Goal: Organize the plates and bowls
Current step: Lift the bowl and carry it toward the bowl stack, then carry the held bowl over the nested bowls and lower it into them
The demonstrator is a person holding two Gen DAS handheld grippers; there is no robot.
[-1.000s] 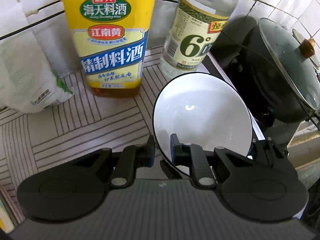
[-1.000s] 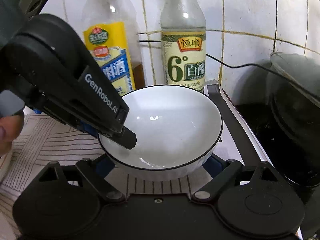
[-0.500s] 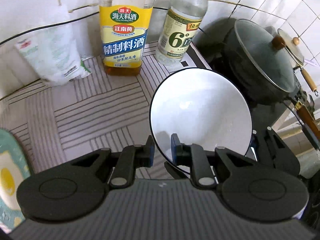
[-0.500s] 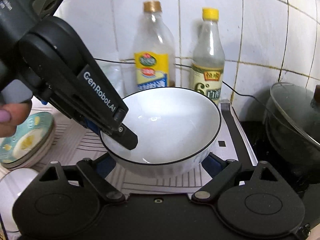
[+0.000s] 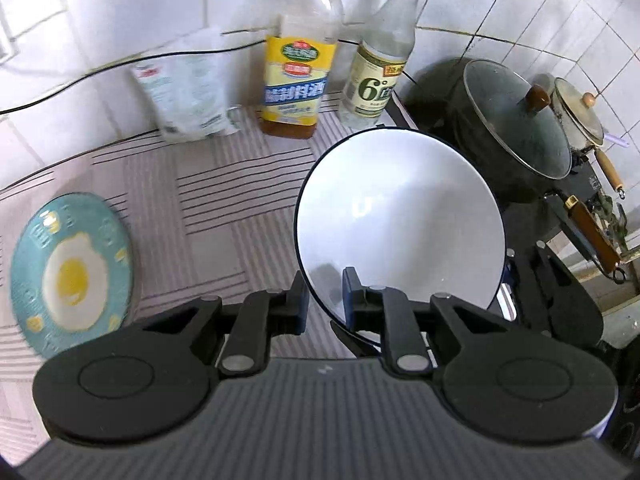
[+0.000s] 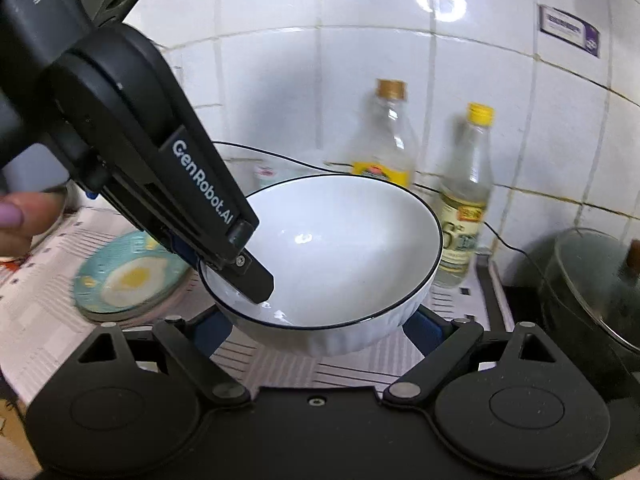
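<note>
Surface: a kitchen counter covered with a grey striped cloth [image 5: 208, 200], in front of a white tiled wall [image 6: 280, 80].
Bowl: the white ceramic bowl with a thin dark rim [image 6: 340, 248] is in the air above the counter, near the bottles and beside the stove, carried by both grippers.
Left gripper: the left gripper [image 5: 325, 300] pinches the near rim of the bowl, one finger inside and one outside.
Right gripper: the right gripper [image 6: 320, 330] has its blue pads pressed on both sides of the ribbed outer wall of the bowl.
Plate: a teal plate with a fried-egg picture [image 5: 70, 276] lies on the cloth, well apart from the bowl.
Background: a yellow-labelled bottle [image 5: 298, 80], a clear bottle with yellow cap [image 5: 380, 64], a white packet [image 5: 188, 96] and a dark pot with glass lid [image 5: 516, 132].
</note>
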